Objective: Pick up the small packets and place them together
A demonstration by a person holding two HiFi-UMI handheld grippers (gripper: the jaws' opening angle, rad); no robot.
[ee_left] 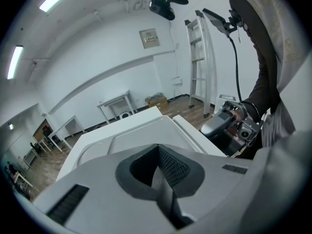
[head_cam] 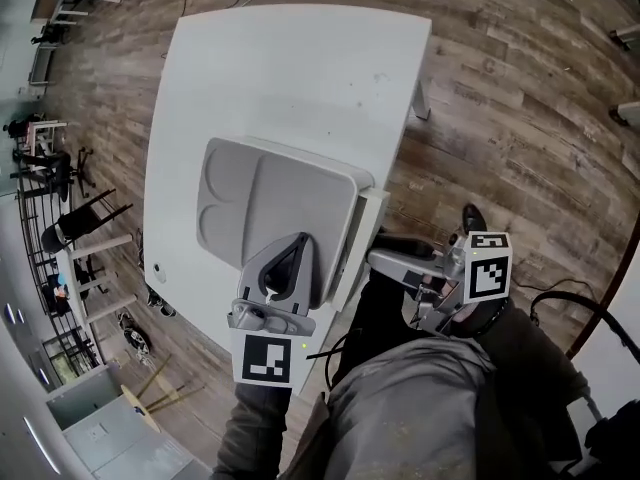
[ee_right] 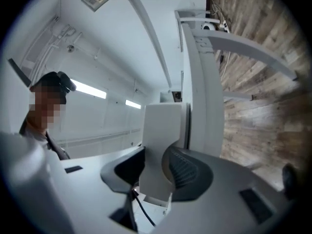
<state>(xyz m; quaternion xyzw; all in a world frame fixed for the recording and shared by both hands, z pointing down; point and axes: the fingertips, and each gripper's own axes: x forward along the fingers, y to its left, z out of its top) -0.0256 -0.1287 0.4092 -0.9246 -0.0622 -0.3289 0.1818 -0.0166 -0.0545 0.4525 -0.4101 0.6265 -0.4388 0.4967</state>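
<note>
The white table (head_cam: 290,78) fills most of the head view, and the grey tray (head_cam: 225,183), moulded into compartments, sits at its near edge in front of you. No loose packets show on the bare table or in the tray from up there, so the gathering place is not marked by anything yet.

Your left gripper (head_cam: 298,243) hangs over the near part of the tray, angled down, with its jaws closed together on nothing. It is doing no work at this moment.

Your right gripper (head_cam: 385,260) is off the table, out past the near right edge by your lap, and points toward the table's side. Its jaws are clamped on a flat white packet (ee_right: 161,130) that stands upright between the pads. It reads as one of the small packets, though its lower end is notched and no print can be made out.

So the step in hand looks like the carry: one packet picked, none placed. The next move calls for bringing the right gripper up and over the table edge, choosing one spot — a tray compartment seems the natural one — and lowering the packet flat before you let the jaws part. Mind the tray's rim on the way in — a thin packet held by one end could catch and twist.
</note>
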